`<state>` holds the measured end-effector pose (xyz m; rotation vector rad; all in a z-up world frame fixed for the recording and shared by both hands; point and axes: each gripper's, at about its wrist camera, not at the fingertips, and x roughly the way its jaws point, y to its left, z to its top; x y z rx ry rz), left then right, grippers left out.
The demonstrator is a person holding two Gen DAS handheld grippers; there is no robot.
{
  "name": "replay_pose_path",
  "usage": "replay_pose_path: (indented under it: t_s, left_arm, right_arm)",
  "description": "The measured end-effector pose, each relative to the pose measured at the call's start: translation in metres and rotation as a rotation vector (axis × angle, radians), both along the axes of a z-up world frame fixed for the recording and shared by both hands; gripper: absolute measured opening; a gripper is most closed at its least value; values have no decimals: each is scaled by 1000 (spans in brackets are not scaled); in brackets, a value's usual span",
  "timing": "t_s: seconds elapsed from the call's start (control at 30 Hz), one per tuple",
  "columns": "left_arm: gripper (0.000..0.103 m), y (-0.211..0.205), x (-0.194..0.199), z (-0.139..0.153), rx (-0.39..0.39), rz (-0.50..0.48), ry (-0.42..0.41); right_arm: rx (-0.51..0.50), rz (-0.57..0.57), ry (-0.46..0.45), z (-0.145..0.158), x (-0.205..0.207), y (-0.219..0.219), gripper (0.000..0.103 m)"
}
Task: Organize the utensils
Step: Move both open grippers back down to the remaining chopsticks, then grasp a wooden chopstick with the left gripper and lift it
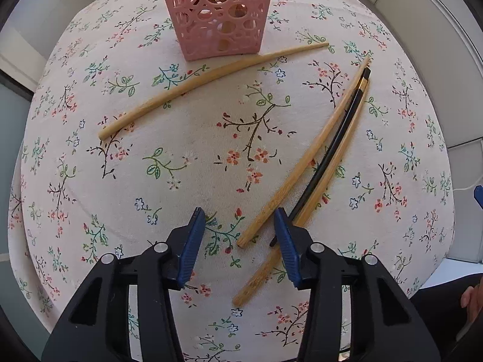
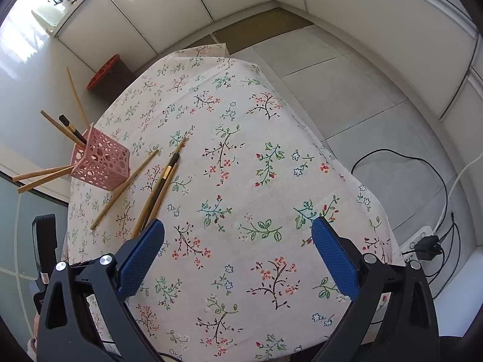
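Down low over the desk [image 1: 187, 157], which wears a cream cloth printed with small flowers, the left tongs [image 1: 240, 241] point straight at the cloth with their blue ribbed pads part-way apart. Between them lies the blunt end of one pale bamboo chopstick [image 1: 305, 157], yet neither pad presses on it, so nothing is gripped; the right-hand pad sits over the black lacquered chopstick [image 1: 332, 154] and a second bamboo chopstick [image 1: 329, 178] that lie bundled just beside the first. That stance looks to me like a set-up for pinching a single stick by its thick end, where it is easiest to lift.

A fourth, lone bamboo chopstick [image 1: 211, 75] lies apart, slanting across the cloth just in front of the pink perforated plastic holder [image 1: 217, 15]. So four sticks remain loose on the desk, all near the holder.

The right tongs [image 2: 238, 256] hang spread wide over bare cloth, holding nothing, kept clear of the work, I would guess.

Only the right wrist view shows the holder [image 2: 101, 166] from above its rim, with several bamboo chopsticks and a black one already standing in it, fanned outward, and it shows the grey tiled floor [image 2: 347, 90] and white cupboards beyond. Only the left wrist view shows how the pads stand against the stick ends.
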<state>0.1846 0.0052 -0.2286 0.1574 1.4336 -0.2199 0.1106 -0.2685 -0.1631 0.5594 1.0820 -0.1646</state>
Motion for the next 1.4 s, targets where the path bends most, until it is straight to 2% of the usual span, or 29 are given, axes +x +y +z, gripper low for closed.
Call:
replay_pose_path:
  t_s: [0.07,0.17,0.23,0.43,0.6,0.8,0.87,0.93,1.07,1.23,1.4]
  left_arm:
    - [42,-3,0,-1,18,-24,-8]
    - [33,-12,0,-1,34,-66,-18]
    - [20,-20,-2,0,37,-96,-24]
    - [9,-36,-11,0,38,-149,-57]
    - [7,-38,-46,16,3,-224,-82]
    - [7,-20,-94,36,-18,-330,-97]
    - [7,-7,-102,32,-10,-330,-78]
    - [7,4,-105,26,2,-320,-52]
    - [7,17,-113,23,-6,-293,-19]
    - [7,19,-111,35,-37,-283,-46]
    - [7,20,-104,59,-68,-304,-78]
  right_arm:
    - [-5,4,5,-1,1,1,95]
    - [-19,12,16,-4,2,3,95]
    - [-27,19,25,-5,3,6,95]
    - [-59,33,73,-14,12,18,95]
    - [-84,17,109,-22,33,34,95]
    - [4,-57,177,-43,67,41,94]
    - [25,-56,197,-51,78,45,81]
    - [47,-59,216,-58,81,45,73]
    - [42,-63,214,-63,81,44,71]
    - [46,-35,210,-59,90,51,67]
    - [24,-58,231,-61,106,55,57]
